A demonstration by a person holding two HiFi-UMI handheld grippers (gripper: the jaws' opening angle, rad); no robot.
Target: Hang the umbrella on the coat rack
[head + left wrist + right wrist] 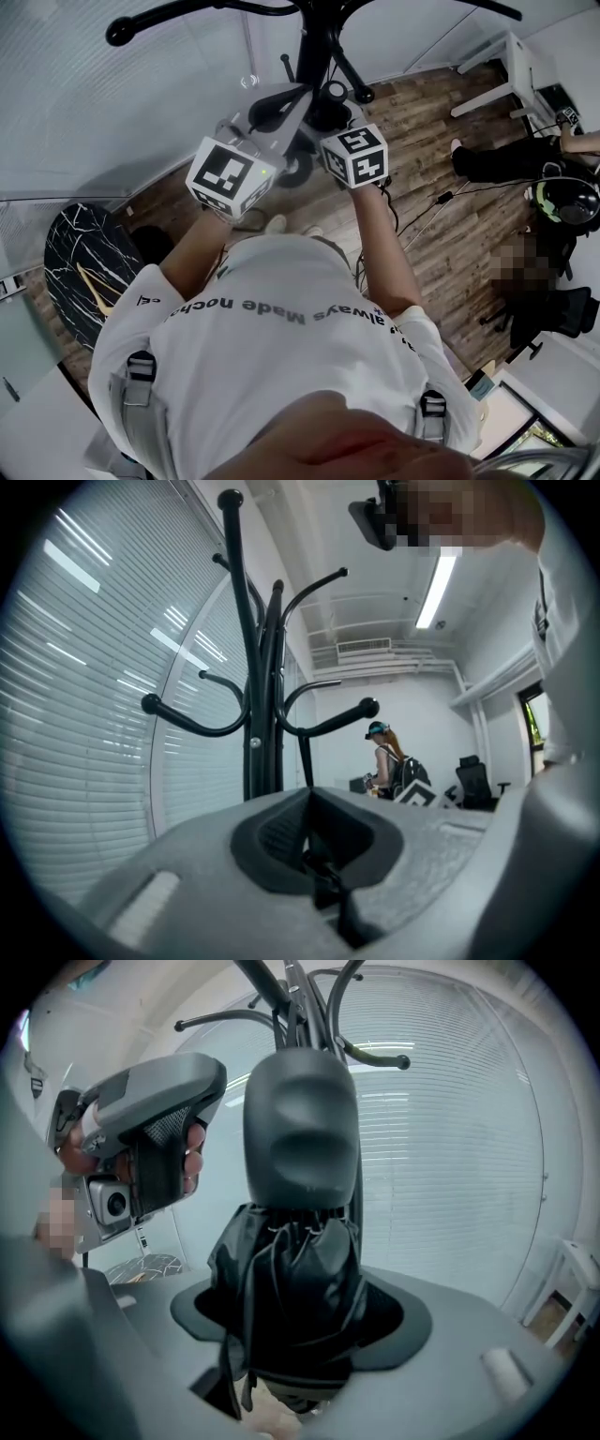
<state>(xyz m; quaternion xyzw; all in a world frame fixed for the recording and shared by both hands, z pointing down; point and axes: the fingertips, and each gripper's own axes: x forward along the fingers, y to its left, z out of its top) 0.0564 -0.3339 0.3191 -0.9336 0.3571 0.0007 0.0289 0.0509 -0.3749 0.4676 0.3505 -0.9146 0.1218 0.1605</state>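
Folded umbrella [291, 1288]: likely light, with a floppy, slick canopy and a rigid handle [300, 1129]. Right gripper [292, 1340] jaws are opening around the canopy. Left gripper [314, 855] looks pinched on a thin strap [306, 761], probably the surer hold near the coat rack [258, 667].

Coat rack [316, 47]: dead ahead of the person, on the floor.
Umbrella [291, 1288]: right in front of the rack's pole.
Table [80, 258]: low on the left.

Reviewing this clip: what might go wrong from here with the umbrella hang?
1. The right claw is opening with the folded umbrella upright between its jaws. No view shows it caught on a coat rack hook, so it may drop.
2. In the right gripper view, the left claw sits close beside the umbrella's handle and could knock it.
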